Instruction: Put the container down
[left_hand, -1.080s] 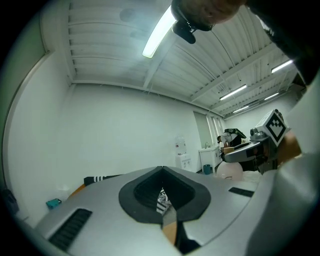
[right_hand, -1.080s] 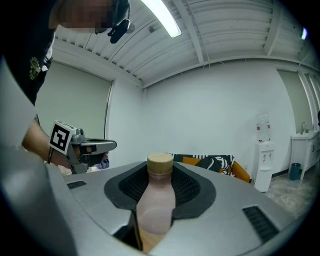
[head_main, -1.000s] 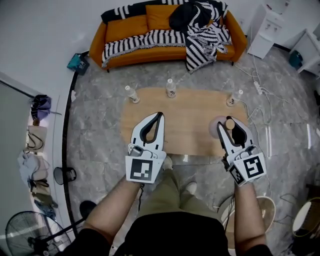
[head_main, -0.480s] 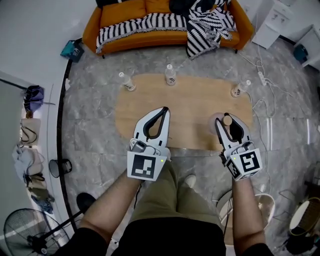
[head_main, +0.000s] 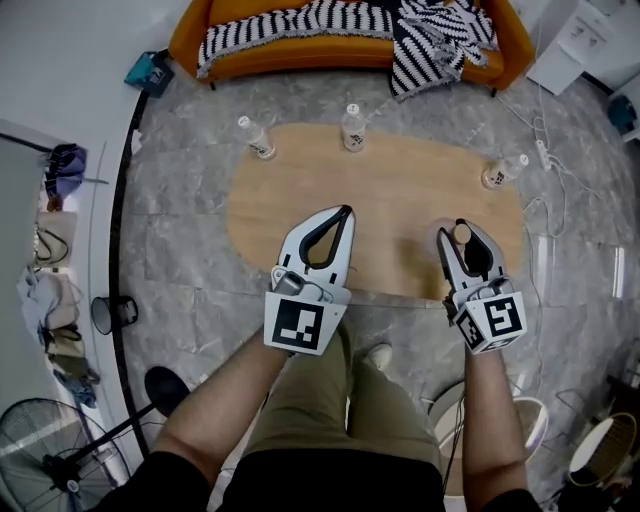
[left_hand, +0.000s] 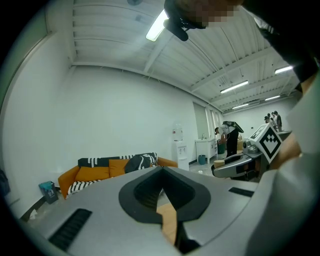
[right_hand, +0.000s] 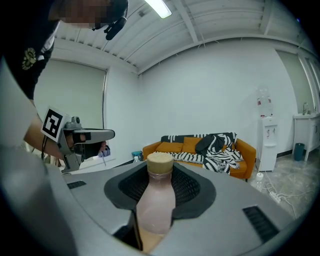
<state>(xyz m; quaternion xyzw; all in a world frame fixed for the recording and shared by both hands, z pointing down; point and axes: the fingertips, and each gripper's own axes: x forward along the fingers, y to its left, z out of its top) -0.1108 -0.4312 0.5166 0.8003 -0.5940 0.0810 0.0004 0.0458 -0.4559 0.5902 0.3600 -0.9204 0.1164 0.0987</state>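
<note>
I've got the right gripper (head_main: 462, 229) clamping the pink cork-capped bottle (right_hand: 156, 200) over the oval wooden table (head_main: 400, 190). The left gripper (head_main: 343, 212) is closed and empty. Three clear plastic bottles (head_main: 352, 127) stand along the table's far edge, with an orange sofa (head_main: 300, 48) beyond.

Pink container (right_hand: 156, 200), cork cap, upright btw right tool (head_main: 464, 226) jaws.

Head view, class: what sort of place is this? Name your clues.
Probably a lounge corner in an office or lab: an orange sofa with striped throws, a low wooden table, and a water dispenser.
</note>
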